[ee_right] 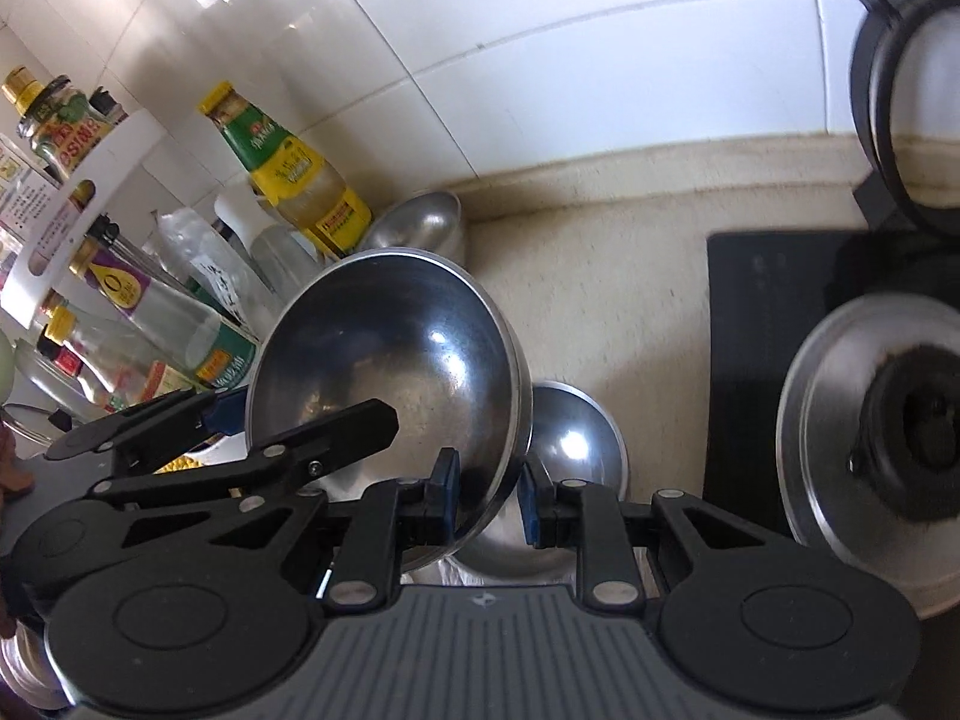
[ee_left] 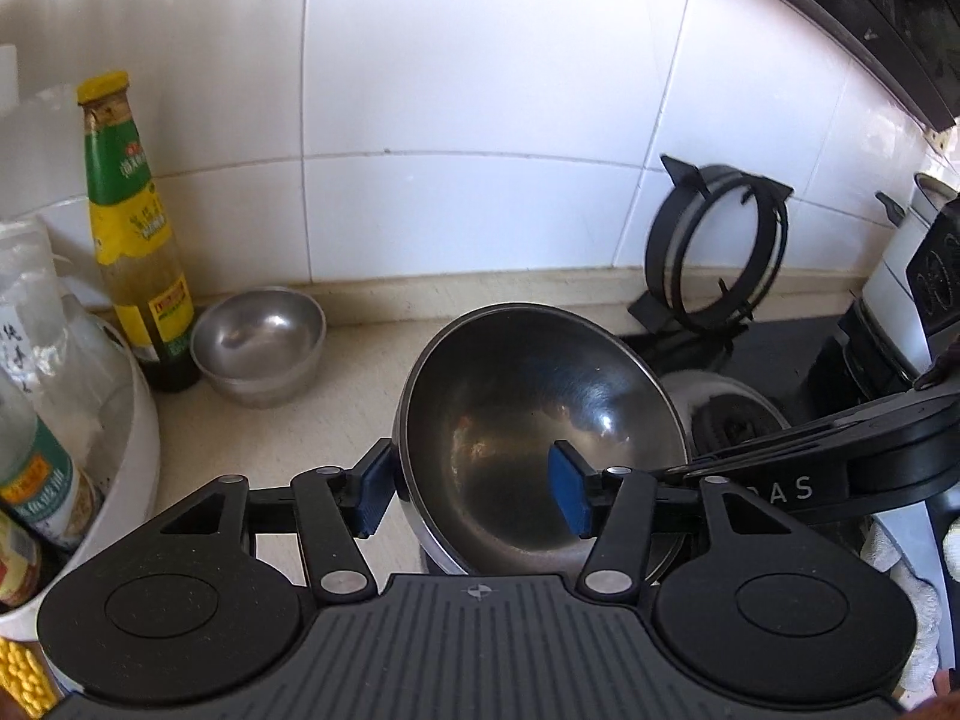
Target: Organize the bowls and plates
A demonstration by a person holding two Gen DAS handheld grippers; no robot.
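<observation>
A large steel bowl (ee_left: 534,420) is held tilted above the counter. My left gripper (ee_left: 474,495) straddles its left rim, one blue pad outside, one inside, with a wide gap between the pads. My right gripper (ee_right: 487,495) straddles the bowl's (ee_right: 390,348) right rim, its pads close on the wall. A smaller steel bowl (ee_right: 570,450) lies under the large one. Another small steel bowl (ee_left: 261,342) stands by the wall beside a yellow-capped sauce bottle (ee_left: 129,228); it also shows in the right wrist view (ee_right: 420,225).
A white round rack (ee_right: 78,192) with several bottles stands at the left. A black gas hob (ee_right: 750,324) with a steel burner (ee_right: 876,420) lies at the right. A black pan support (ee_left: 714,252) leans on the tiled wall.
</observation>
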